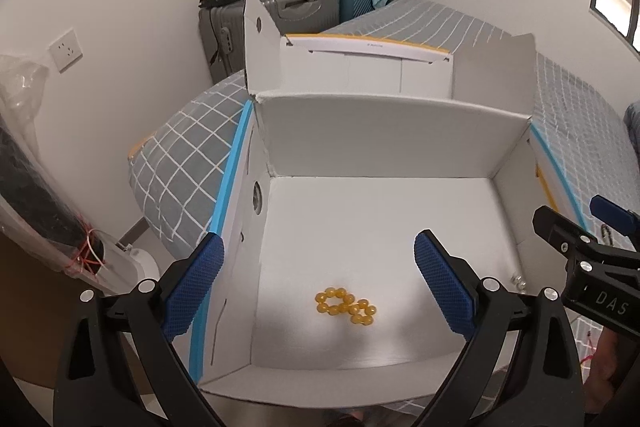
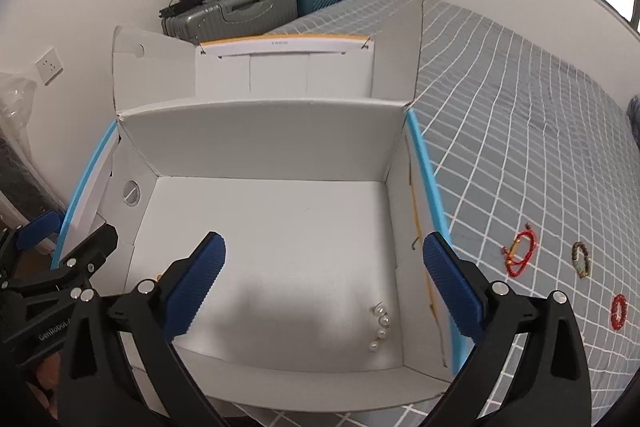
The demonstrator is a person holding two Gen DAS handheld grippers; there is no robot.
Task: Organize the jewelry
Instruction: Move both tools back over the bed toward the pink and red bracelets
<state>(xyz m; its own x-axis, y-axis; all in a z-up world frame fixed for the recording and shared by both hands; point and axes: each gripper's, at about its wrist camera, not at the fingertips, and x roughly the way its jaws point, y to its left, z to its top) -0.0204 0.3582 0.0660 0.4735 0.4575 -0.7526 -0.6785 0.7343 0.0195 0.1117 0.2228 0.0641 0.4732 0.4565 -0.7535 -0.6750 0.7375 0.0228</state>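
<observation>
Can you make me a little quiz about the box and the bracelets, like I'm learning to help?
1. True or false: the yellow bead bracelet lies inside the white box.
2. How many pieces of jewelry still lie on the checked bedspread? A) one B) three C) five
3. What small, pale thing lies in the box's corner on the right gripper's side?

Key
1. True. It rests on the box floor, between the open fingers of the left gripper.
2. B: the red cord bracelet, the brown bead bracelet and the red bead bracelet.
3. The pearl string.
</observation>
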